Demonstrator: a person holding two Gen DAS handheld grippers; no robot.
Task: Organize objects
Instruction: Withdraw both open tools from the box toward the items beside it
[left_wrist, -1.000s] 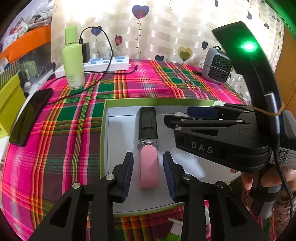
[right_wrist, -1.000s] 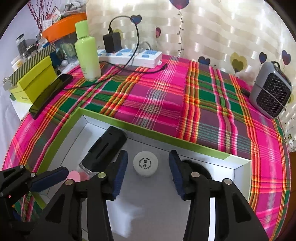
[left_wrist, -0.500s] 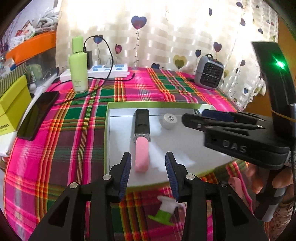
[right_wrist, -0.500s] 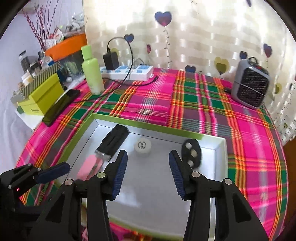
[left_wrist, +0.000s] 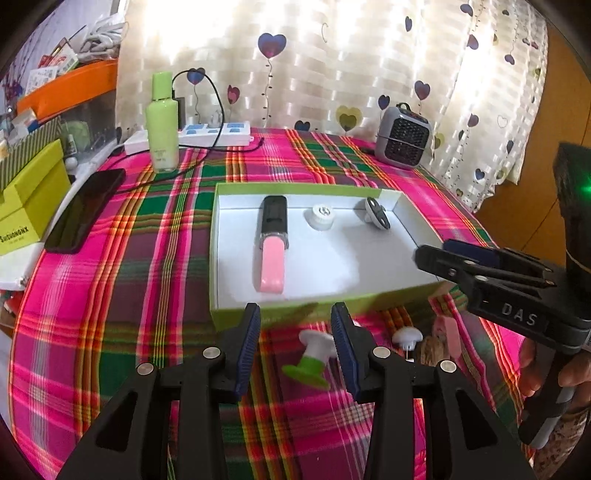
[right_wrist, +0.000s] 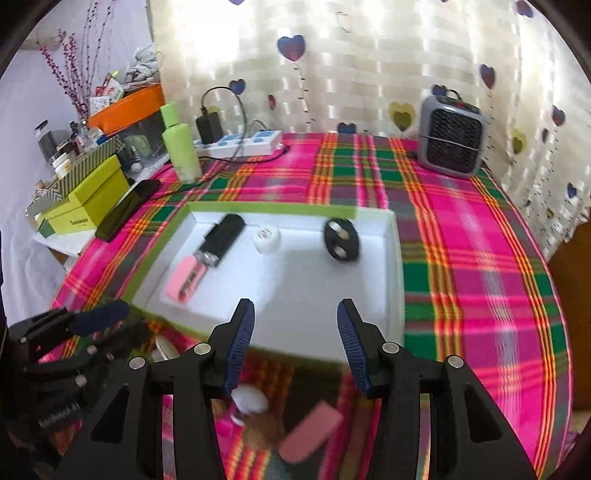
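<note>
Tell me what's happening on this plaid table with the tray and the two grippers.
A person is sorting small items into a shallow white tray with a green rim. A pink tube with a black cap, a small white round jar and a black disc already lie inside. Both the left gripper and right gripper are empty and hover near the tray's front edge, over a green-and-white stopper and other small pieces on the cloth.
</note>
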